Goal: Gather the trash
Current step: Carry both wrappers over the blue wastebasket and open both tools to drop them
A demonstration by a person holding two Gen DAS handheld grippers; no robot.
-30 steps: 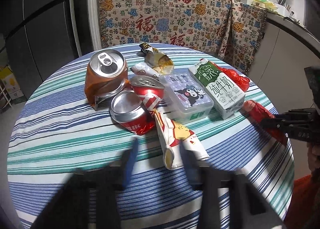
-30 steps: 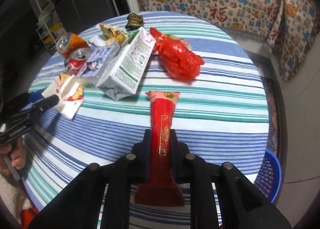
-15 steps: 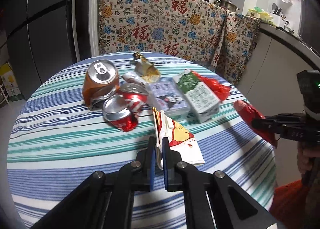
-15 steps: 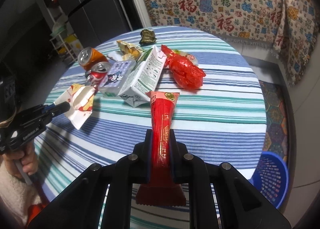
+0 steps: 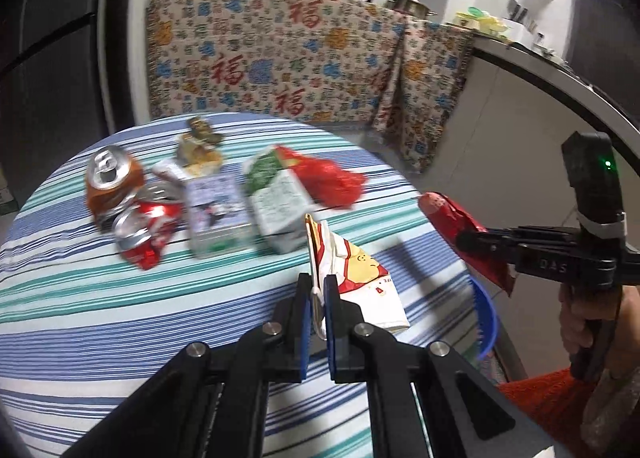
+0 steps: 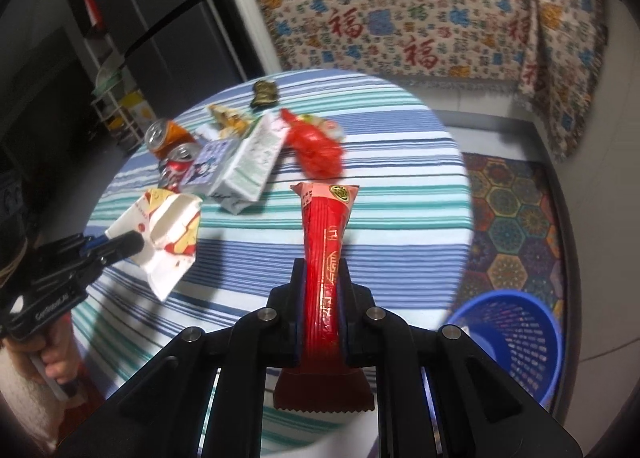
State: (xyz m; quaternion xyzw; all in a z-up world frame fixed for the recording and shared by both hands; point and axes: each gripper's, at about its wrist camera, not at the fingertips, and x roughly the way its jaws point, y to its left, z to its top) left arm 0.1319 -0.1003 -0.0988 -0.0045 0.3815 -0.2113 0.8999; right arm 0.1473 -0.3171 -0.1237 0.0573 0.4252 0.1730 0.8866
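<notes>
Your left hand-held gripper (image 5: 316, 290) clamps the cartoon wrapper (image 5: 360, 278); the right hand-held gripper (image 6: 320, 290) clamps the red wrapper (image 6: 326, 242). Blue basket (image 6: 516, 334) lower right, beyond the desk (image 6: 400, 218) edge.

Blue basket (image 5: 486, 318) mostly hidden behind the striped table (image 5: 120, 298), motion-blurred cans (image 5: 132, 210) and cartons (image 5: 276, 210), small dark wrapper (image 6: 265, 93) too small to identify

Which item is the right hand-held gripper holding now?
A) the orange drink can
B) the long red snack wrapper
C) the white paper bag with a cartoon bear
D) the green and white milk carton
B: in the right wrist view the right hand-held gripper is shut on the long red snack wrapper, which is lifted off the striped table; the left hand-held gripper grips the paper bag.
</notes>
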